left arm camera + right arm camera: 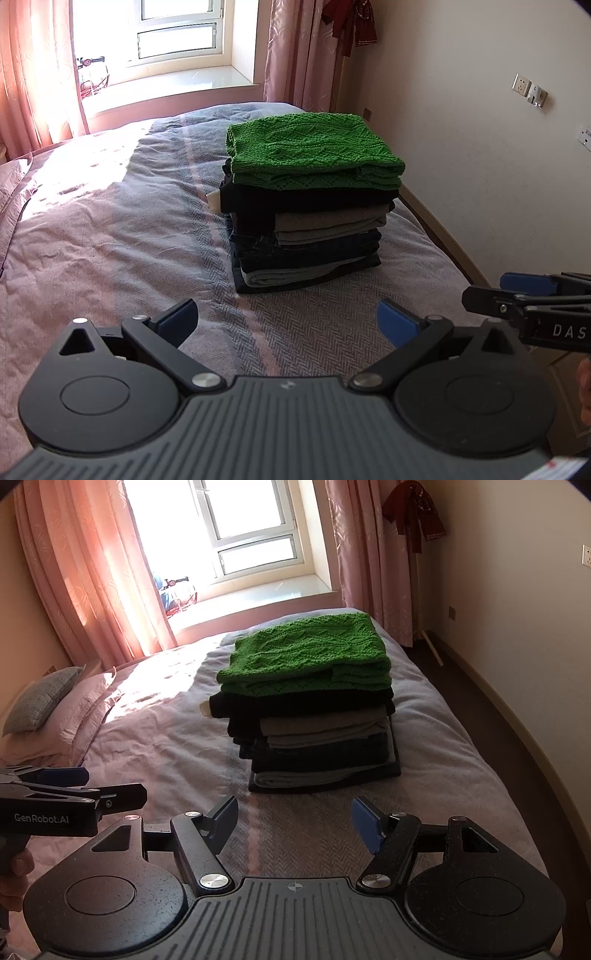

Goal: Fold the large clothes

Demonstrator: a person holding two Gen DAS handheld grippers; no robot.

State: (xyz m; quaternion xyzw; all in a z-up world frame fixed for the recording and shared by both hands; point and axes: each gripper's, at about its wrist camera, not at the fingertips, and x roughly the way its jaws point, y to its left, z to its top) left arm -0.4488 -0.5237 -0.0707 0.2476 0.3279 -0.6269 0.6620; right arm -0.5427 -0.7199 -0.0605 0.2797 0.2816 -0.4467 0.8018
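Sunlight pours through the window at the back of this bedroom, pink curtains glowing on either side, and the bed fills nearly everything below, its pinkish-grey striped cover lit bright on the far left half. On the bed, right of centre and toward the wall side, sits the stack of folded clothes, neat and square. Top of the pile is a green knitted sweater, folded flat; under it a black garment, then a beige-grey layer, dark blue pieces and a grey one at the bottom. Over at the left edge in the right wrist view, two pillows lie by the curtain, a checked one resting on a pink one. A dark red garment hangs in the far corner beside the right curtain.

Now the tools: the left gripper hovers over the cover just short of the stack, blue pads spread wide, holding nothing. The right gripper matches it, jaws parted and empty, also in front of the pile without touching it. Each shows at the edge of the other's view, side by side. A sliver of the person's hand grips the left handle.
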